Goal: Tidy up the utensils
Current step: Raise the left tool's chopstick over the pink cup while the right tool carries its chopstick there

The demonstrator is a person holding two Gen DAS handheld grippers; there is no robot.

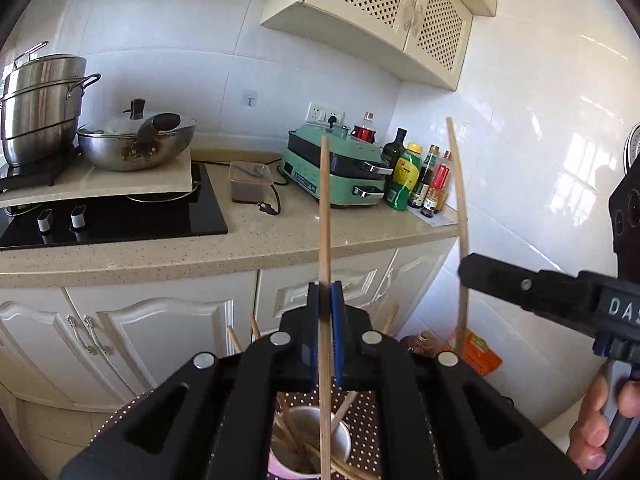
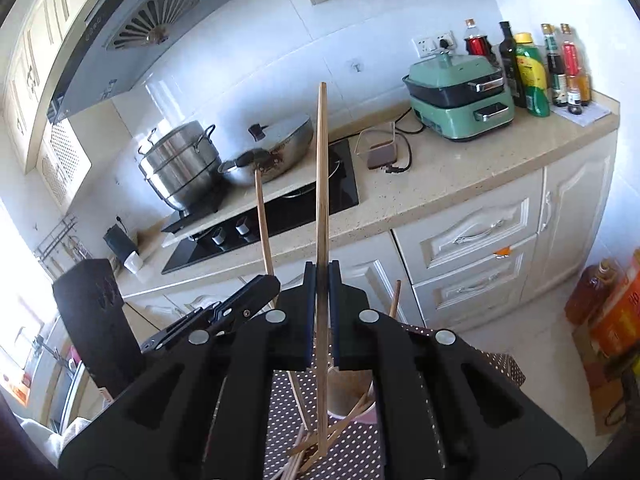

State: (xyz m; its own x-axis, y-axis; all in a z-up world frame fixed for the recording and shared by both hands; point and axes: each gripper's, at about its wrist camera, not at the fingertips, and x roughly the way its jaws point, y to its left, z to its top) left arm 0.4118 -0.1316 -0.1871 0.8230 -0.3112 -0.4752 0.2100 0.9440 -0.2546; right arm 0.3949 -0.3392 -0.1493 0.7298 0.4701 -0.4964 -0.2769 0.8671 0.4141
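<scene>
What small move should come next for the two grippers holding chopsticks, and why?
Probably lower the left gripper so its chopstick drops into the cup. Both grippers are shut on upright chopsticks; the right gripper holds its chopstick too. The cup below already holds several, and loose ones lie on the dotted cloth.

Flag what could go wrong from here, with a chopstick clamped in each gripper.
1. Both grippers, left gripper and right gripper, pinch their chopsticks low on the shaft, so either could pivot or slip.
2. The cup already holds crossed sticks, which may block insertion or tip it.
</scene>
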